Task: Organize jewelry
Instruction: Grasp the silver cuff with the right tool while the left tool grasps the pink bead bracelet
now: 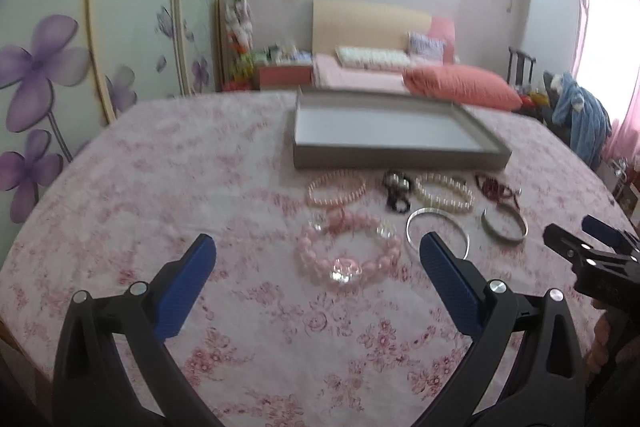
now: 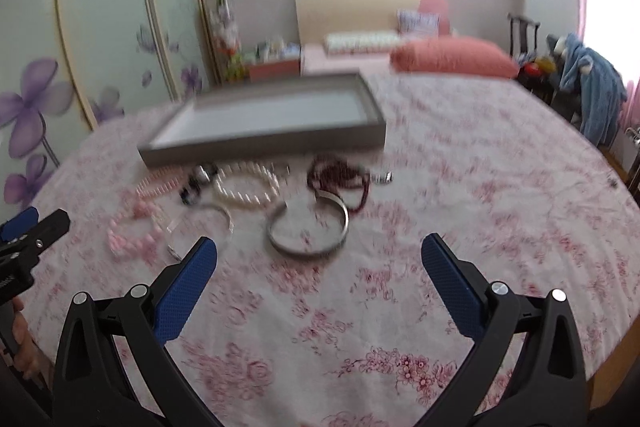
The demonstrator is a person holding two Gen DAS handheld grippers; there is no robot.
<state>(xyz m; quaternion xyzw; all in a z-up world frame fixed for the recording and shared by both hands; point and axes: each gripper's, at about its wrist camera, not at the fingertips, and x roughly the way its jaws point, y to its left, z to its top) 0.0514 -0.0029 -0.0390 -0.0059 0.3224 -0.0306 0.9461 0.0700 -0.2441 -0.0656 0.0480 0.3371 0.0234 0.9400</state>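
A home bedroom: bed (image 1: 360,75), pillow (image 1: 460,87), flowered wardrobe (image 1: 60,67).

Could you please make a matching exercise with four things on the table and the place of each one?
Things:
1. grey rectangular tray
2. chunky pink bead bracelet
3. dark red bead strand
4. open silver metal bangle

Places:
A. ahead of the right gripper
B. behind all the jewelry
C. between the left gripper fingers
D. just behind the bangle

Pairs: 1-B, 2-C, 3-D, 4-A

tablecloth (image 2: 480,187) right bare; bracelets (image 1: 348,251) crowd tray (image 1: 396,161) front
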